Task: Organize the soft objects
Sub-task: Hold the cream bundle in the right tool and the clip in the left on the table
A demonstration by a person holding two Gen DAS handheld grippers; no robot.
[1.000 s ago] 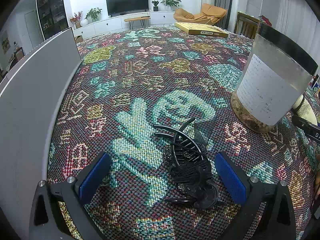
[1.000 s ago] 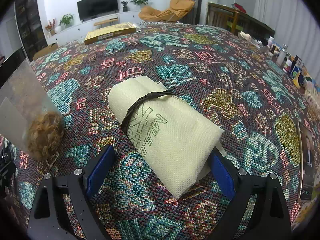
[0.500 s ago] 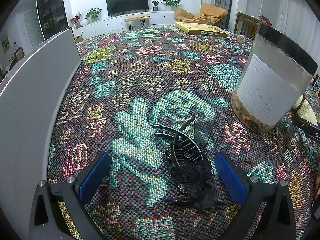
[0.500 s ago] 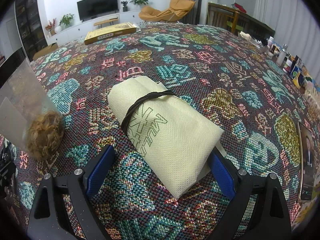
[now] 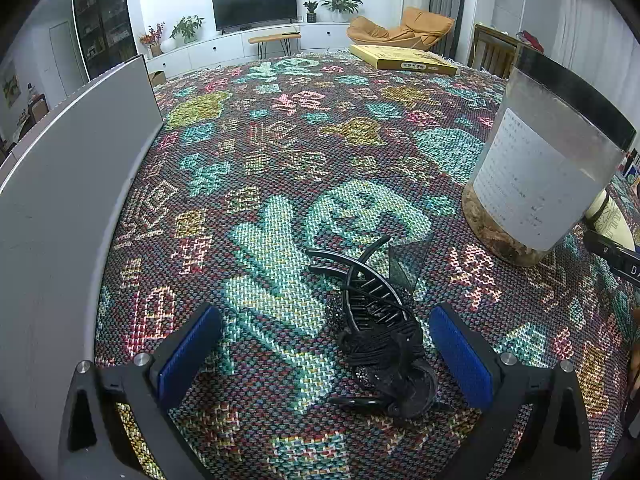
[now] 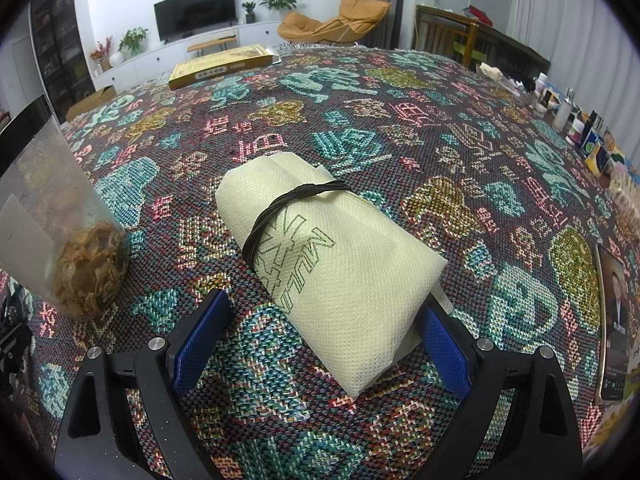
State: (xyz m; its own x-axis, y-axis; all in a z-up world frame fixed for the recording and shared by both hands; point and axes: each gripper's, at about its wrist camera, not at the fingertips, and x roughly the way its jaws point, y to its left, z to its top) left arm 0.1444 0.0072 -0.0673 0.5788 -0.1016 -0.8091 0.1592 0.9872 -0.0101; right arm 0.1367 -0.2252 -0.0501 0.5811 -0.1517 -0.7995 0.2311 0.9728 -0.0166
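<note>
the left gripper [image 5: 324,344] is spread wide, its blue pads low over the patterned cloth [image 5: 280,152] covering the desk. a black hair claw clip [image 5: 376,328] with dark netting lies between the pads, nearer the right one, touching neither. a clear jar [image 5: 540,176] with dried flakes at its bottom stands at 2 o'clock from the clip, and a grey panel [image 5: 60,208] lines the 9 o'clock edge.

the right gripper [image 6: 320,332] is also wide. a rolled cream fabric bag [image 6: 328,256], bound by a black hair tie [image 6: 288,208], lies on the cloth with its near end between the pads; the right pad sits just beside it. a yellow box [image 6: 224,64] lies at 11 o'clock.
</note>
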